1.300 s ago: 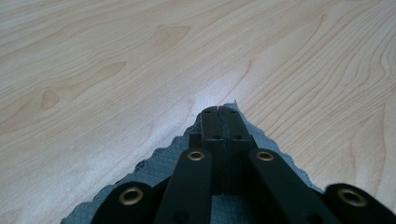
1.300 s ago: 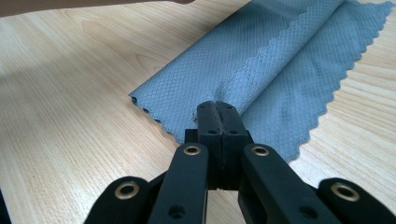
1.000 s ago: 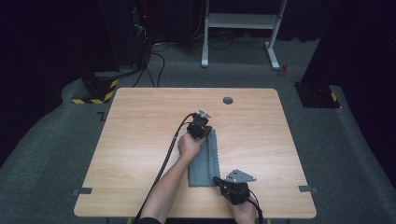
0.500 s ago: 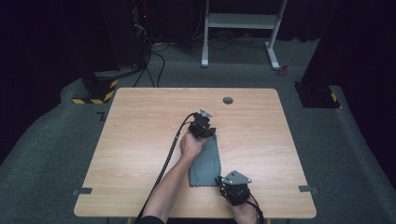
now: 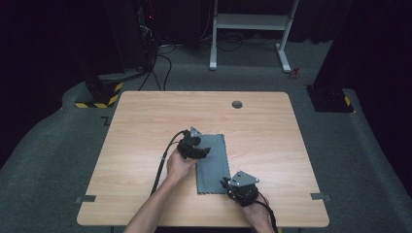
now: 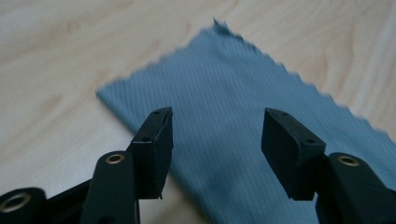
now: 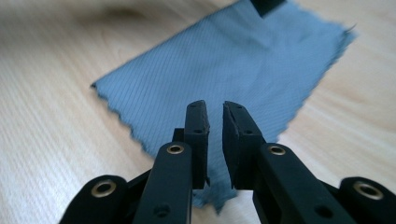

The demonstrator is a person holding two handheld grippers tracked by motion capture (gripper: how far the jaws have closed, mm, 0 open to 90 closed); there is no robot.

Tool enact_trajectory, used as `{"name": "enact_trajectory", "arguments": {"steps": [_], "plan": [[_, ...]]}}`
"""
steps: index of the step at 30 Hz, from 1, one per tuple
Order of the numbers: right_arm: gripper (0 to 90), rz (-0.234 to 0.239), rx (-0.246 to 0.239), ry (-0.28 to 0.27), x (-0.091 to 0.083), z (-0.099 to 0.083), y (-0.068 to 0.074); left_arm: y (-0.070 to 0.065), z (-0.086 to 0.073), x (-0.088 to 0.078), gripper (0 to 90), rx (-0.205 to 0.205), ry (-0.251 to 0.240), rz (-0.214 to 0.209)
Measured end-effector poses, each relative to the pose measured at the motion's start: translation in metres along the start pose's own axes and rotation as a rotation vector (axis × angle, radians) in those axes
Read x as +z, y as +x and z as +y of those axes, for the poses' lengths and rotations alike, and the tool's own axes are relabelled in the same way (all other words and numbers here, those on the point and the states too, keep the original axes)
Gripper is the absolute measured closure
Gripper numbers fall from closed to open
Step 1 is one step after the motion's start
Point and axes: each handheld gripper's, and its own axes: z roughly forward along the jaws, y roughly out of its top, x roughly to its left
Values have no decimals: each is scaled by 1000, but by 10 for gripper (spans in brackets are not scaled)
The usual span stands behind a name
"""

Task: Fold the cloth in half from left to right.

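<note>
Grey ribbed cloth, zigzag edges, flat | left claw just opened, empty | right claw slightly apart

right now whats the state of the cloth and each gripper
grey cloth: folded into a strip, flat on the table
left gripper: jaws have just been opening, wide apart above the cloth, nothing held
right gripper: jaws nearly together with a narrow gap, over the cloth's near edge
</note>
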Motion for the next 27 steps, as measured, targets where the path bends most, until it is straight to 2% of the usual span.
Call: {"name": "enact_trajectory", "arguments": {"steps": [3, 5, 7, 9, 11, 12, 14, 15, 16, 19, 22, 24, 25, 27], "plan": [[771, 10, 8, 30, 4, -5, 0, -4, -11, -5, 430, 16, 16, -4], [754, 20, 21, 52, 5, -10, -1, -5, -16, -5, 431, 30, 36, 13], [742, 28, 40, 44, 3, -14, 0, -5, -21, -4, 436, 42, 47, 34], [735, 30, 37, 44, -2, -18, 0, -1, -25, -6, 441, 33, 40, 28], [732, 39, 56, 29, -6, -23, -1, 1, -26, -11, 437, 44, 51, 53], [725, 47, 68, 27, -7, -25, -2, 2, -28, -14, 435, 35, 47, 50], [715, 41, 76, 34, -8, -24, -3, 0, -33, -22, 424, -13, 14, 12], [715, 37, 74, 29, -9, -23, -4, -4, -35, -27, 417, -29, -3, -14], [715, 38, 75, 18, -9, -21, -5, -8, -37, -29, 412, -27, -13, -27], [714, 35, 96, -11, -11, -15, -8, -33, -46, -35, 400, 3, -17, -57], [701, 36, 88, -10, -8, -11, -10, -47, -60, -38, 383, 17, -15, -36], [684, 35, 76, 3, -3, -11, -11, -50, -71, -41, 377, 2, -30, -30], [678, 28, 72, 13, 0, -12, -11, -51, -76, -44, 377, 5, -44, -16], [666, 38, 86, 26, 5, -13, -14, -52, -81, -49, 380, 12, -38, 2]]}}
